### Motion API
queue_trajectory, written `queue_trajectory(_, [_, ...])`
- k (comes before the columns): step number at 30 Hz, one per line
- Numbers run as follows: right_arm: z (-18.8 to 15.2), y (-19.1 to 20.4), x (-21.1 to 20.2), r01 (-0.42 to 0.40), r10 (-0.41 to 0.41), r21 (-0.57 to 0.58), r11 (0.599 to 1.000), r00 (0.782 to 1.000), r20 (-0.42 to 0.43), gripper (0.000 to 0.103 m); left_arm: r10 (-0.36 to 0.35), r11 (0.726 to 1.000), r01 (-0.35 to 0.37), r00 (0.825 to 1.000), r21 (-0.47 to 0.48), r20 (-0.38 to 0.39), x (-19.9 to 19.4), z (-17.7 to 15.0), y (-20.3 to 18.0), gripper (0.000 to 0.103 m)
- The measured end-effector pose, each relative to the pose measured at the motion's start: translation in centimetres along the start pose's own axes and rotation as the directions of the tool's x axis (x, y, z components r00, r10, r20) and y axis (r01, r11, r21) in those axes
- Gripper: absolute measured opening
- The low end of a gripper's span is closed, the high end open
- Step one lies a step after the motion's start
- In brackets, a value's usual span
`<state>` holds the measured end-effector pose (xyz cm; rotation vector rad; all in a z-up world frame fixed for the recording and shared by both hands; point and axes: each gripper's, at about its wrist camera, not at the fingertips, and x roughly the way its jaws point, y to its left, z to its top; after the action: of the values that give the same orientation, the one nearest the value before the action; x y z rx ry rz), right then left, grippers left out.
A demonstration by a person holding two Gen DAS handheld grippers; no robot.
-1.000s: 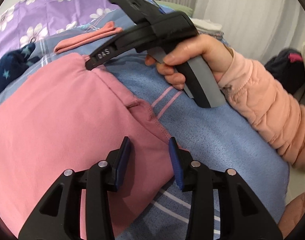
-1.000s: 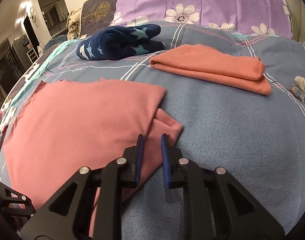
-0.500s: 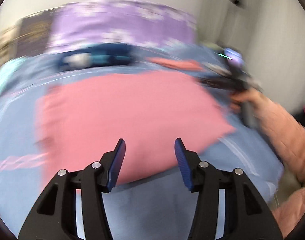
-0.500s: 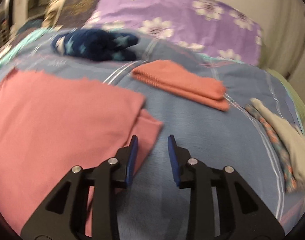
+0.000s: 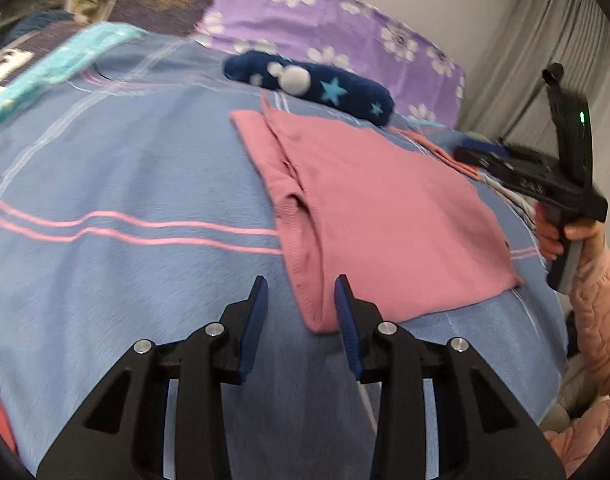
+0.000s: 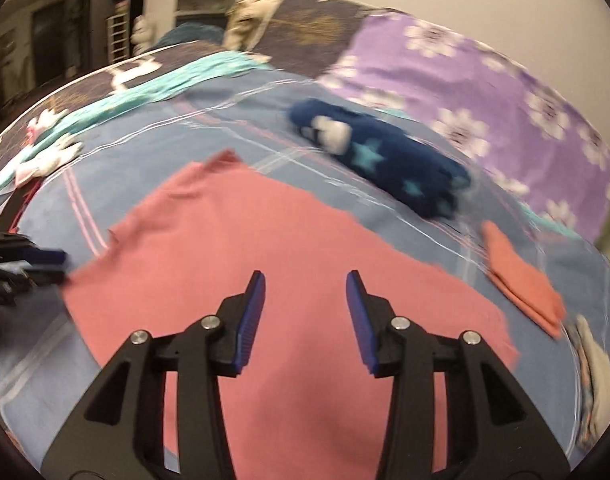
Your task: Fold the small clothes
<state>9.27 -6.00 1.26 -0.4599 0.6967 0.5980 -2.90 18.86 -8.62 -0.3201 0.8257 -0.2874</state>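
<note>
While the pink knit garment point(image 5: 389, 216) lies flat on the blue striped bedspread point(image 5: 117, 184), half-folded w/ one doubled edge running down its near side, we hold both grippers above it w/ nothing caught in either. Our left gripper point(image 5: 301, 304) hangs just over the garment's near-left corner; its jaws are closing but empty, and the folded edge runs up between the two blue pads point(image 5: 254, 320) w/o either pressing on it. We judge that corner is where we mean to pinch next, since a fold needs a corner lifted and carried across.

Our right gripper point(image 6: 305, 308) hovers over the middle of the same garment point(image 6: 289, 248), jaws opening and spread, cloth below them but none between. Seen from the left wrist cam, it sits off past the garment's far-right edge in a hand point(image 5: 561, 236) w/ a peach quilted sleeve.

Other pieces sit clear of the work, prob. so they don't get dragged in: a navy star-print fleece bundle point(image 6: 389, 164) beyond the garment's far edge, and a small folded orange cloth point(image 6: 521, 276) to the right, apart from it.
</note>
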Motion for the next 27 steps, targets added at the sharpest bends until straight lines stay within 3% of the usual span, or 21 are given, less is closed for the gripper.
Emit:
queue_trajectory(5, [4.1, 4.1, 2.9, -0.078, 0.077, -0.006, 0.997, 0.996, -0.041, 0.045, -0.082, 0.996, 0.081, 0.996, -0.026, -0.043, 1.4, 0.7, 1.5, 0.037])
queue_trajectory(10, [8.1, 7.6, 7.6, -0.133, 0.133, 0.007, 0.991, 0.984, -0.117, 0.045, -0.107, 0.994, 0.105, 0.992, -0.020, -0.062, 2.3, 1.2, 1.7, 0.037])
queue_trajectory(13, [9.8, 9.8, 10.9, -0.120, 0.118, -0.002, 0.993, 0.979, -0.164, 0.046, -0.159, 0.987, 0.157, 0.985, -0.040, -0.063, 2.7, 1.2, 2.1, 0.037])
queue_trajectory(17, [11.1, 12.8, 14.6, -0.080, 0.066, -0.055, 0.995, 0.975, -0.211, 0.045, -0.256, 0.959, 0.249, 0.966, -0.134, -0.043, 3.5, 1.5, 3.6, 0.032])
queue_trajectory(18, [11.3, 13.3, 15.6, -0.057, 0.039, -0.073, 0.996, 0.975, -0.220, 0.037, -0.251, 0.960, 0.243, 0.967, -0.141, -0.041, 3.5, 1.5, 3.7, 0.019])
queue_trajectory(19, [11.4, 13.7, 16.3, -0.035, 0.016, -0.083, 0.996, 0.975, -0.221, 0.021, -0.240, 0.962, 0.232, 0.970, -0.143, -0.046, 3.6, 1.3, 3.7, 0.002])
queue_trajectory(20, [11.5, 13.7, 17.1, -0.022, 0.005, -0.075, 0.997, 0.974, -0.225, 0.002, -0.222, 0.968, 0.215, 0.974, -0.130, -0.050, 3.5, 1.2, 3.3, 0.002])
queue_trajectory(21, [11.7, 13.3, 17.6, -0.037, 0.030, -0.028, 0.999, 0.975, -0.220, 0.001, -0.182, 0.979, 0.177, 0.982, -0.098, -0.044, 3.1, 1.1, 2.6, 0.001])
queue_trajectory(22, [11.9, 12.8, 17.8, -0.062, 0.065, 0.019, 0.998, 0.976, -0.206, 0.001, -0.088, 0.996, 0.087, 0.996, -0.034, -0.033, 2.4, 1.0, 1.5, 0.001])
queue_trajectory(23, [12.2, 12.5, 17.8, -0.096, 0.103, 0.048, 0.994, 0.977, -0.186, 0.000, -0.049, 0.999, 0.049, 0.998, -0.001, -0.027, 2.0, 0.9, 0.9, 0.001])
queue_trajectory(25, [12.9, 11.9, 17.4, -0.205, 0.218, 0.112, 0.972, 0.967, -0.128, 0.000, 0.004, 0.998, -0.003, 1.000, 0.059, -0.028, 1.3, 0.2, -0.2, 0.001])
queue_trajectory(27, [13.4, 11.7, 16.8, -0.216, 0.230, 0.128, 0.968, 0.968, -0.104, 0.000, 0.008, 0.998, -0.006, 0.999, 0.066, -0.039, 1.0, -0.3, -0.3, 0.000])
